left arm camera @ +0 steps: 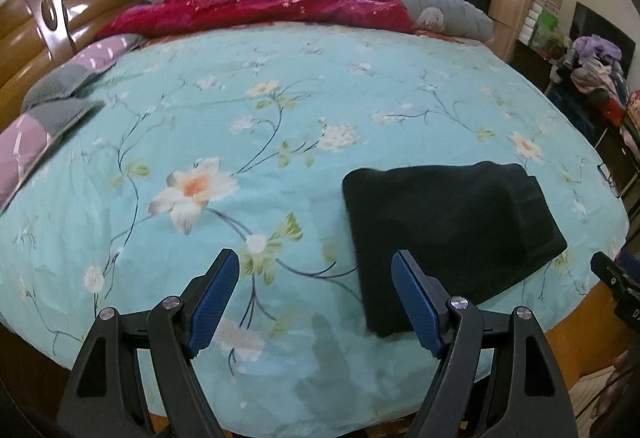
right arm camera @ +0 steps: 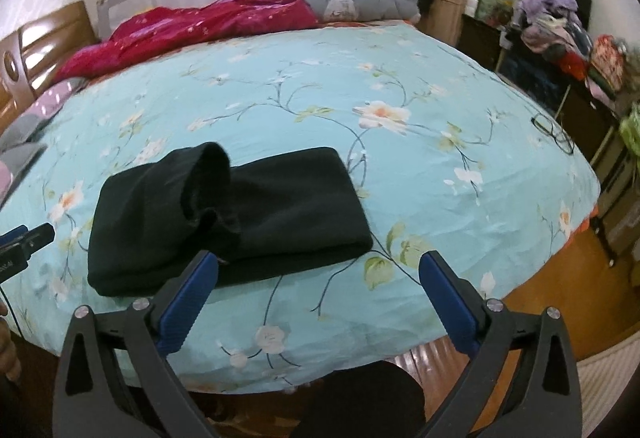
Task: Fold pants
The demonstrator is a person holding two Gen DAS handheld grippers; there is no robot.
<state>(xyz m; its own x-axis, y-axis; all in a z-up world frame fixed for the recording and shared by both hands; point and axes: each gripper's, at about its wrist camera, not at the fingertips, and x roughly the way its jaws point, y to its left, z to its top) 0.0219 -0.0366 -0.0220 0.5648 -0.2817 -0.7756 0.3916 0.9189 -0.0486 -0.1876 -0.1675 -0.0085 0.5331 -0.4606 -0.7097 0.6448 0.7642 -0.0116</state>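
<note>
The black pants (left arm camera: 448,230) lie folded into a thick bundle on the light blue floral bedspread (left arm camera: 248,110), near the bed's front edge. In the right wrist view the pants (right arm camera: 248,214) show a loose flap standing up on top at the left. My left gripper (left arm camera: 316,298) is open and empty, just in front of the bundle's left edge. My right gripper (right arm camera: 320,298) is open and empty, in front of the bundle's right part. The left gripper's tip shows in the right wrist view (right arm camera: 24,242) at the far left.
A red quilt (left arm camera: 256,6) and a grey quilt (left arm camera: 440,2) lie at the back of the bed. Pillows (left arm camera: 44,110) lie at the left by the wooden headboard (left arm camera: 48,22). A shelf with piled clothes (right arm camera: 560,26) stands at the right. A black cable (right arm camera: 552,130) lies near the bed's right edge.
</note>
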